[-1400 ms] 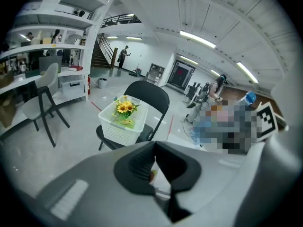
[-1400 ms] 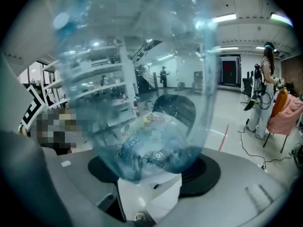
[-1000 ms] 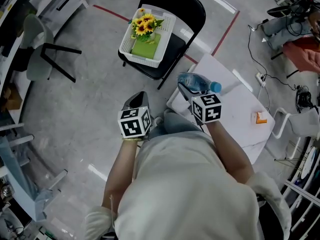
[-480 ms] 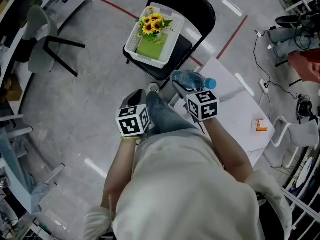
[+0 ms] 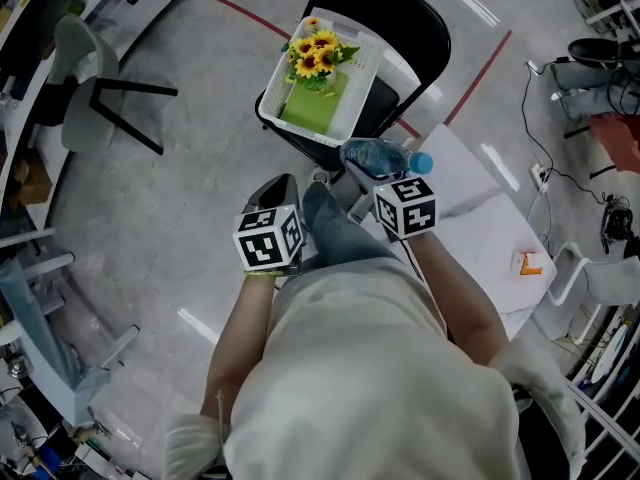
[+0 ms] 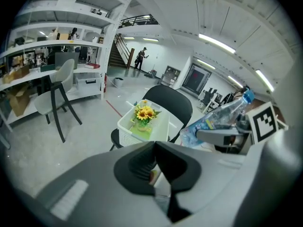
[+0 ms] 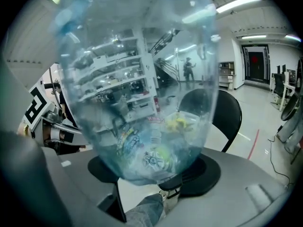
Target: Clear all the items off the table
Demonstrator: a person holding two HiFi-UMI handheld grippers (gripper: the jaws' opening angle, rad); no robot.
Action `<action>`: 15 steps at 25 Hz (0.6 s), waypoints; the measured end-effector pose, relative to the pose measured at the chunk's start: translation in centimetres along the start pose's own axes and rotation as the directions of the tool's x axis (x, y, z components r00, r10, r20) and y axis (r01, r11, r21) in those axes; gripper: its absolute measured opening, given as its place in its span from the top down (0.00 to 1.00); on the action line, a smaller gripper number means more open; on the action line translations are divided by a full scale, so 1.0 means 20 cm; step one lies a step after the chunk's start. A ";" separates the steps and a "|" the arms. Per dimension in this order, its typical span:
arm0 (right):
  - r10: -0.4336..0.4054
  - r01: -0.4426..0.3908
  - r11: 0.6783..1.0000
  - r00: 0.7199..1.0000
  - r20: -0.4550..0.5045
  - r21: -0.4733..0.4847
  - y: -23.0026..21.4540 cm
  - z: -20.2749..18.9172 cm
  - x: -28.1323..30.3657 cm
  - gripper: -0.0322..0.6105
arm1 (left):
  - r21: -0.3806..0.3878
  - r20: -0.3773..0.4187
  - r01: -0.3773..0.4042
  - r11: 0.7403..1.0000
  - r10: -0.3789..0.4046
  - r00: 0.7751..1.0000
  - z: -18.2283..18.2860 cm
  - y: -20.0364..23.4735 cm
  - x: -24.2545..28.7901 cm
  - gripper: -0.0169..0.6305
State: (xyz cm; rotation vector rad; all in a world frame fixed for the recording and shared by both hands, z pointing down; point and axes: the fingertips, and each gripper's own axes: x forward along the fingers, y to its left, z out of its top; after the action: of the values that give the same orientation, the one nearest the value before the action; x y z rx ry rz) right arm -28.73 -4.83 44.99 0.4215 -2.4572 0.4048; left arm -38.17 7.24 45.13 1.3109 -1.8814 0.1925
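Note:
A clear plastic water bottle [image 5: 375, 157] with a blue cap lies sideways in my right gripper [image 5: 368, 176], whose jaws are shut on its body. In the right gripper view the bottle [image 7: 142, 89] fills the picture above the right gripper [image 7: 151, 174]. From the left gripper view the same bottle [image 6: 220, 118] shows at the right. My left gripper [image 5: 276, 194] is shut and holds nothing; its tips [image 6: 155, 143] meet. Ahead stands a white basket [image 5: 276, 105] with sunflowers [image 5: 318, 53] and a green item, on a black chair [image 5: 400, 18]. The bottle hovers near the basket's near right corner.
The white table [image 5: 480, 213] lies to the right, with a small orange item [image 5: 527, 263] on it. A grey chair [image 5: 80, 88] stands at the left by shelves. Cables and gear crowd the far right. Red tape lines cross the floor by the black chair.
Both grippers and the bottle have come closer to the chair with the basket. The bottle now lies off the table's corner, nearer the basket.

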 end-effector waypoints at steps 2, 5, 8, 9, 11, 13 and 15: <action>0.002 -0.002 1.000 1.000 -0.014 0.007 -0.02 0.02 0.05 0.44 | -0.001 -0.007 0.000 1.000 0.000 1.000 0.04 0.02 0.04 0.96; 0.007 -0.006 1.000 0.999 -0.039 0.014 -0.05 0.04 0.14 0.44 | -0.003 -0.021 -0.003 1.000 0.003 1.000 0.10 0.05 0.10 0.96; 0.012 -0.010 1.000 0.997 -0.073 0.023 -0.08 0.05 0.22 0.44 | -0.010 -0.034 -0.005 1.000 0.005 0.999 0.16 0.08 0.16 0.96; 0.014 -0.012 1.000 0.996 -0.085 0.025 -0.09 0.05 0.25 0.44 | -0.011 -0.038 -0.006 1.000 0.006 0.999 0.18 0.10 0.18 0.96; 0.019 -0.016 0.999 0.994 -0.106 0.030 -0.11 0.06 0.32 0.44 | -0.011 -0.046 -0.008 1.000 0.007 0.999 0.22 0.11 0.23 0.96; 0.026 -0.022 0.999 0.992 -0.127 0.037 -0.12 0.06 0.38 0.44 | -0.012 -0.056 -0.008 1.000 0.008 0.998 0.26 0.13 0.27 0.96; 0.033 -0.027 0.999 0.988 -0.148 0.044 -0.14 0.05 0.43 0.44 | -0.014 -0.063 -0.009 1.000 0.008 0.998 0.29 0.14 0.31 0.96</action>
State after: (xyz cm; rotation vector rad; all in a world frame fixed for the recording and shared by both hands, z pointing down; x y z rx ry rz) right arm -34.89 -9.47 49.97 0.3589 -2.3162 0.4836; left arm -44.37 0.94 46.51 1.2733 -1.8323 0.2220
